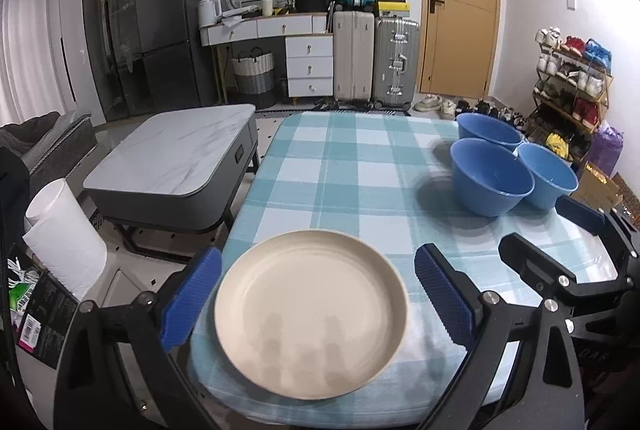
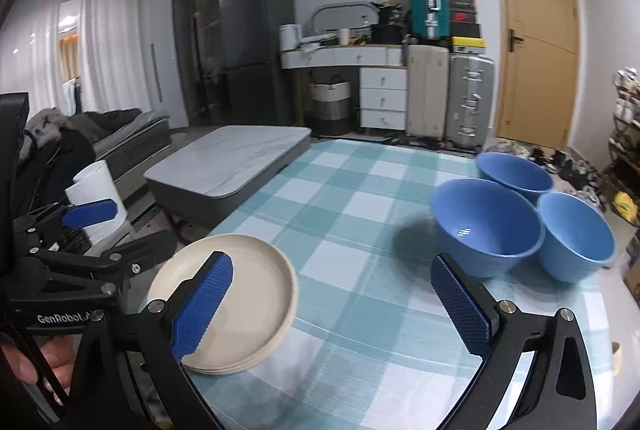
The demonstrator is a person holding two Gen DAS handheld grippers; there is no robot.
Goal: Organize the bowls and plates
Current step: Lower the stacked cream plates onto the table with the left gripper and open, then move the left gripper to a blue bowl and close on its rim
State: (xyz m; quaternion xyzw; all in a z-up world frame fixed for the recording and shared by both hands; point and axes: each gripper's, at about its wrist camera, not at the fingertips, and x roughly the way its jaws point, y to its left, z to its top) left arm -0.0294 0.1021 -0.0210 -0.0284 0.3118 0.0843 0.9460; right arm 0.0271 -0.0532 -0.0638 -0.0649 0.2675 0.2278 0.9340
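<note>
A stack of cream plates (image 1: 310,314) (image 2: 240,302) lies at the near left corner of the checked table (image 1: 344,166) (image 2: 352,198). Three blue bowls (image 1: 492,176) (image 2: 486,226) stand close together on the right side, upright and empty. My left gripper (image 1: 316,294) hovers over the plates, open wide, and its blue pads (image 1: 192,294) stand clear of the rim on both sides. To the right of the plates, short of the bowls, my right gripper (image 2: 332,306) hangs open over bare cloth. Each gripper shows at the edge of the other's view.
A low marble-topped coffee table (image 1: 172,154) stands left of the table, with a white paper roll (image 1: 64,238) nearer me. A shoe rack (image 1: 572,82) is at the far right. Suitcases (image 1: 372,62), drawers and a door line the back wall.
</note>
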